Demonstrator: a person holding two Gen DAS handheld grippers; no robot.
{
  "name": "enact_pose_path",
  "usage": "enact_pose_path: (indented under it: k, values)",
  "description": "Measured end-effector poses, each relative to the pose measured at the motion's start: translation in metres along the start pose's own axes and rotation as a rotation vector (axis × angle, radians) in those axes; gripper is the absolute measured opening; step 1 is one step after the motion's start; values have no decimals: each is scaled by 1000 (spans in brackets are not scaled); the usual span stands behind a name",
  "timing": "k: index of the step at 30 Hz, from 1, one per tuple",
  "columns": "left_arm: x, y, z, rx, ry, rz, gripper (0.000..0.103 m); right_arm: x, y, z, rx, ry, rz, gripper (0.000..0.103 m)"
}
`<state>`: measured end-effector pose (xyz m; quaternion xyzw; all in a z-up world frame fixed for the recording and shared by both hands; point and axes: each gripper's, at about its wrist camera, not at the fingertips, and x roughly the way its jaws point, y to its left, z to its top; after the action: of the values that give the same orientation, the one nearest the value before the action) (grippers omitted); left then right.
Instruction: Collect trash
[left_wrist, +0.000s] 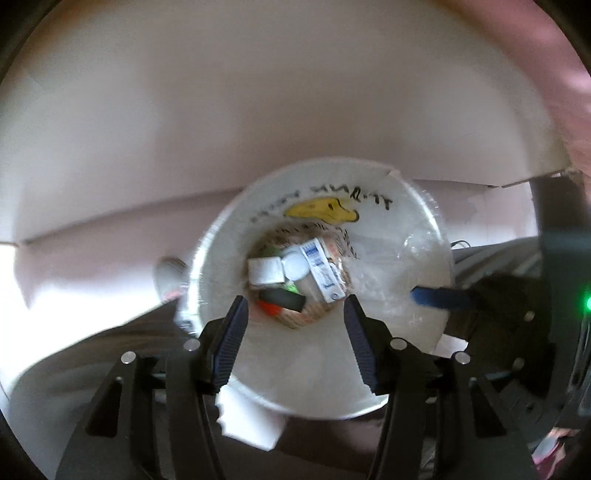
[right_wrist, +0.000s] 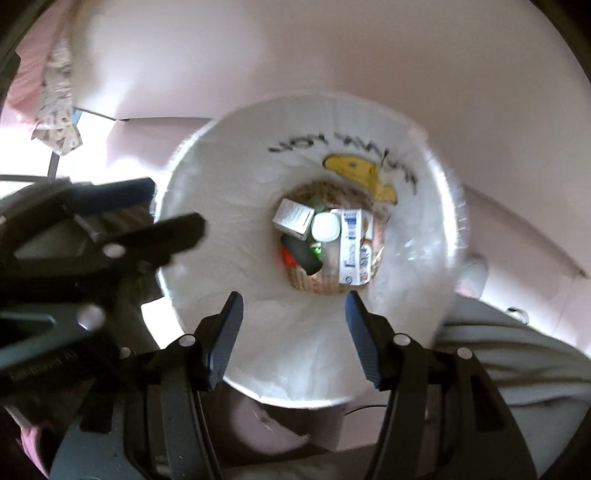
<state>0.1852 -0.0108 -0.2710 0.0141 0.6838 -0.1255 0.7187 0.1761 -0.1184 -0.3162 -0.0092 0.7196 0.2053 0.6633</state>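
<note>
A round white bin (left_wrist: 399, 373) lined with a plastic bag stands straight below both grippers; the bag bears a yellow smiley (left_wrist: 321, 212) and black writing. At its bottom lie a white carton (left_wrist: 323, 271), a small white box (left_wrist: 264, 269), a round white lid (left_wrist: 295, 264), a black tube (left_wrist: 282, 299) and a red scrap (left_wrist: 267, 308). My left gripper (left_wrist: 295, 298) hangs open over the bin mouth with nothing between its fingers. My right gripper (right_wrist: 293, 293) is open and empty too, above the same bin (right_wrist: 221, 229). One blue pad (left_wrist: 439, 297) of the right gripper shows over the bin's right rim.
A pale wall or board (left_wrist: 258, 110) rises behind the bin. A torn white sheet (left_wrist: 251, 421) lies by the bin's near side. Grey cloth (right_wrist: 517, 350) sits to the right, patterned paper (right_wrist: 59, 122) at upper left. The left gripper's fingers (right_wrist: 177, 230) crowd the bin's left rim.
</note>
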Motion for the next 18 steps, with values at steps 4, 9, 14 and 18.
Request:
enact_pose_path:
  k: [4, 9, 14, 18]
  values:
    - [-68, -4, -8, 55, -138, 40, 56, -44, 14, -9, -83, -76, -54, 58]
    - [-140, -15, -21, 97, -300, 75, 65, -117, 30, -25, -128, -220, -96, 70]
    - [-209, -30, -46, 126, -457, 102, 72, -181, 40, -47, -127, -361, -123, 76]
    - [-245, -40, -70, 141, -556, 134, 84, -221, 49, -70, -125, -470, -149, 81]
